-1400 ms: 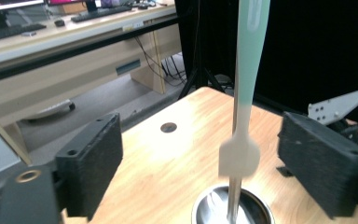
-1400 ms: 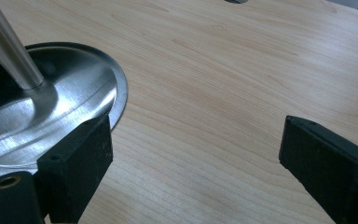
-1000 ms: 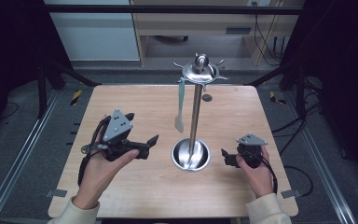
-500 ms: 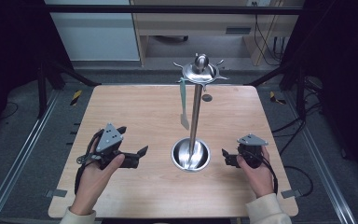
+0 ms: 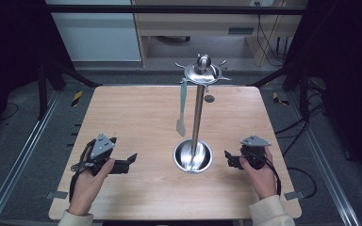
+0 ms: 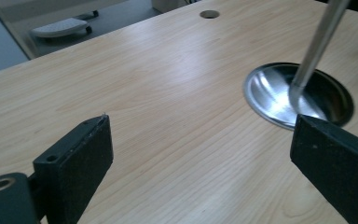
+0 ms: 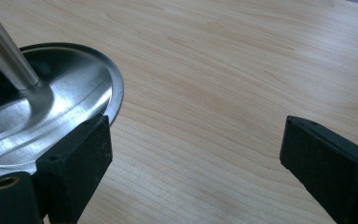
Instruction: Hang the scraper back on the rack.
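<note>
Here we rest both grippers, left (image 5: 131, 159) and right (image 5: 228, 157), low on the surface (image 5: 136, 117) beside the metal stand (image 5: 197, 113), fingers released and empty, probably waiting.

From my left gripper view, the stand's pole (image 6: 318, 46) runs out the top edge, so I can't see its head. My right gripper view cuts the round base (image 7: 51, 107) at the left edge. From the high view, the pale utensil (image 5: 182, 108) hanging off the stand is too small for me to identify, and the dark surroundings beyond the table (image 5: 136, 117) stay unreadable.
</note>
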Action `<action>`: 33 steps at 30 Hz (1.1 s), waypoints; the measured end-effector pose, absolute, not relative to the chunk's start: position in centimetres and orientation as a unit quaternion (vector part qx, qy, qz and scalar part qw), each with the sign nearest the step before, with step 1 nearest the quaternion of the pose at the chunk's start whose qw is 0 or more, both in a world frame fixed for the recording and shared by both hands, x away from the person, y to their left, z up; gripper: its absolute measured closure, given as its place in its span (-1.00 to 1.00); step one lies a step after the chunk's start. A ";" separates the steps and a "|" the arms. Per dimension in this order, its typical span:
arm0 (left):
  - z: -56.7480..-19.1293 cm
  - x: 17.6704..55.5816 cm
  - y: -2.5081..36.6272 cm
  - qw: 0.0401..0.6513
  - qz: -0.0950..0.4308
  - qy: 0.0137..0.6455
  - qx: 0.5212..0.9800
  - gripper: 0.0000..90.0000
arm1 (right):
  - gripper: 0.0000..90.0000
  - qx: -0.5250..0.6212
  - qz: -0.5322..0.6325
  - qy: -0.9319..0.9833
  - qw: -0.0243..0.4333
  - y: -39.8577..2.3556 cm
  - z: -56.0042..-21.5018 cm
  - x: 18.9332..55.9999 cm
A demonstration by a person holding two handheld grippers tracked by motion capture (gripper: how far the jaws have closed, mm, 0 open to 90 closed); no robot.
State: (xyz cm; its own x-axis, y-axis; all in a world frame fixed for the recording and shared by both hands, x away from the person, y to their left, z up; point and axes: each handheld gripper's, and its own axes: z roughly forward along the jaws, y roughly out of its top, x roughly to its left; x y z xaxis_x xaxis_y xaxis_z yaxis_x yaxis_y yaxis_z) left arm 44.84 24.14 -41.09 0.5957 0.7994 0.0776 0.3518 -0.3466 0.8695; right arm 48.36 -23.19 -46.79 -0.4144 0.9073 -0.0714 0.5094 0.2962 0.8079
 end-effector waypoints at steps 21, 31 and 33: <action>-45.3 47.2 30.7 0.412 0.278 0.436 0.751 -0.86 | -0.79 0.466 0.365 0.758 0.273 -23.0 -46.7 48.3; -46.8 47.8 30.8 0.380 0.281 0.434 0.767 -0.86 | -0.79 0.462 0.360 0.764 0.271 -22.8 -46.9 48.4; -47.0 47.9 30.6 0.379 0.277 0.436 0.768 -0.86 | -0.79 0.465 0.364 0.762 0.266 -22.8 -46.9 48.3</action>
State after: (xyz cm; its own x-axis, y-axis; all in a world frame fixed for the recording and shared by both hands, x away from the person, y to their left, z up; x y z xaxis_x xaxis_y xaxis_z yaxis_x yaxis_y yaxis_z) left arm 47.89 30.60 -47.01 0.4658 0.8797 0.0954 0.4595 -0.3326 0.8236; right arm 48.30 -22.84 -46.90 -0.4259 0.9022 -0.0675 0.5142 0.3028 0.8025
